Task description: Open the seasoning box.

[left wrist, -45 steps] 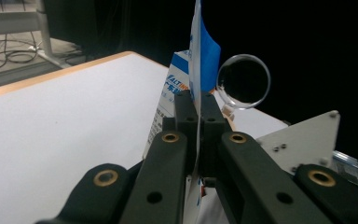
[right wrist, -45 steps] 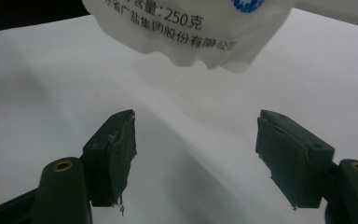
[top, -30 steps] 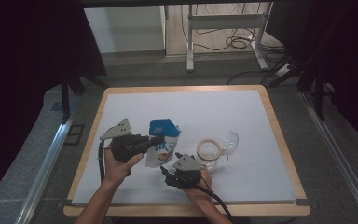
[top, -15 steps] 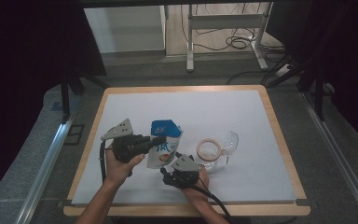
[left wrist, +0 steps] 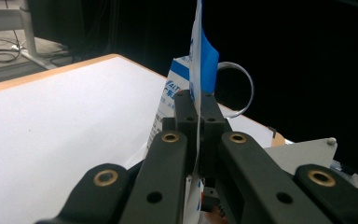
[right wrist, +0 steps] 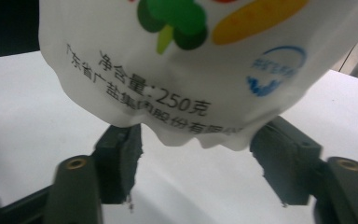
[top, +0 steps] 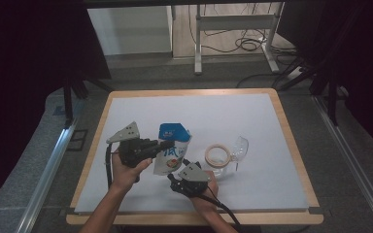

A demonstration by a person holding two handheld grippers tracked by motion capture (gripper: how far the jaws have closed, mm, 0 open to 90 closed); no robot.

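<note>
A: Near edge first. Right gripper sits just off the table's front rim, jaws spread wide; the pouch hangs with its bottom edge between the 2 pads, touching neither as far as I can tell.

B: Left gripper?

A: Clamped tight on the pouch's side seam, the jaws pressed together on the thin edge in the left gripper view. Pouch held upright, lifted, mid-table toward the left.

B: Neighbours?

A: Tape roll just right of the pouch, clear plastic piece touching the roll.

B: Room?

A: Far half of the white mat bare, right side too.
</note>
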